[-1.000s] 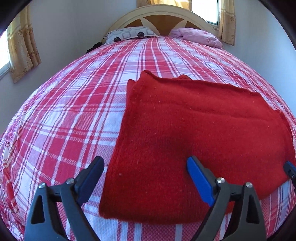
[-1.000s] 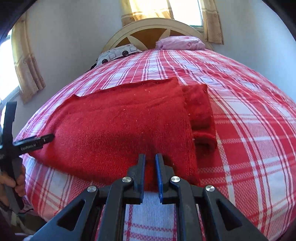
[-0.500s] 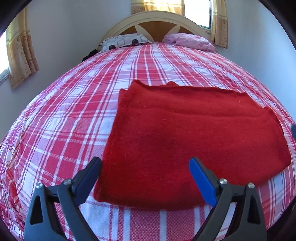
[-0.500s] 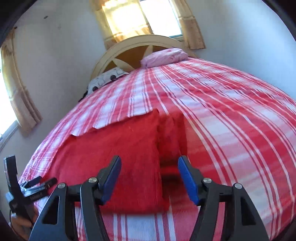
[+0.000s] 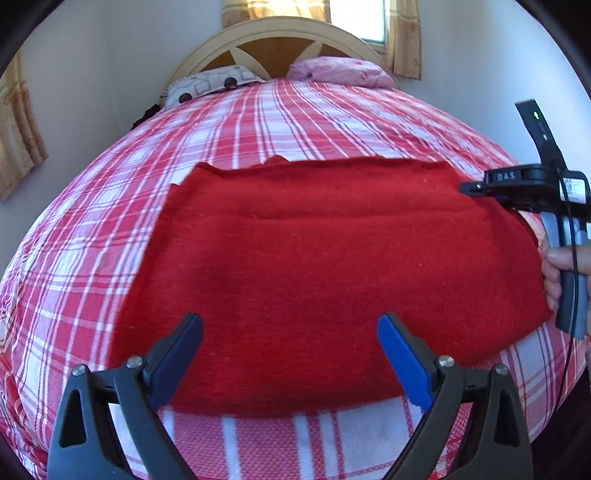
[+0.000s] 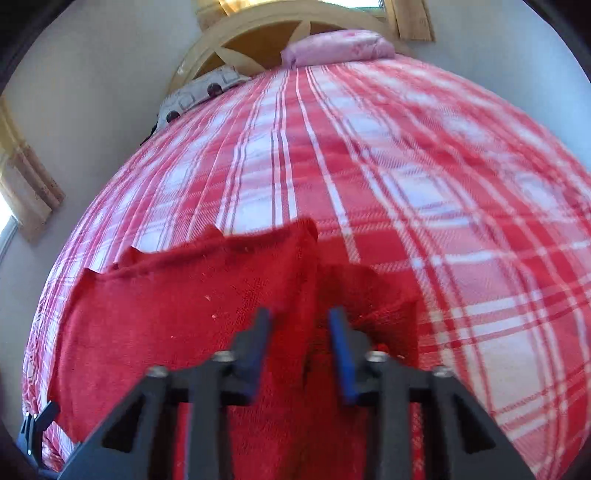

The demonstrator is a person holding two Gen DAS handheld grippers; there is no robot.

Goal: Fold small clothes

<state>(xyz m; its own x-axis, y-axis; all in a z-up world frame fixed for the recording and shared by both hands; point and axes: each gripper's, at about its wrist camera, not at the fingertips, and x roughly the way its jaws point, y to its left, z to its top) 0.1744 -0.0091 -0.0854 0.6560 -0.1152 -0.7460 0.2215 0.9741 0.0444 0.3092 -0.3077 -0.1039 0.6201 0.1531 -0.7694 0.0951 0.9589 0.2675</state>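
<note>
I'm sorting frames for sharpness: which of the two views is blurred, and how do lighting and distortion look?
Right wrist view: motion-smeared, worst on the plaid bedspread at right, and the right gripper is soft too. Left wrist view: sharp, red garment and left gripper crisp. Both views: fisheye bulges the bed into a dome, corners are dark, and daylight from the window overexposes it.

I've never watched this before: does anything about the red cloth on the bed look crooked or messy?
Mostly tidy. The red cloth lies flat on the plaid bedspread, but at its right end a narrower folded flap sticks out past the top layer, uneven.
</note>
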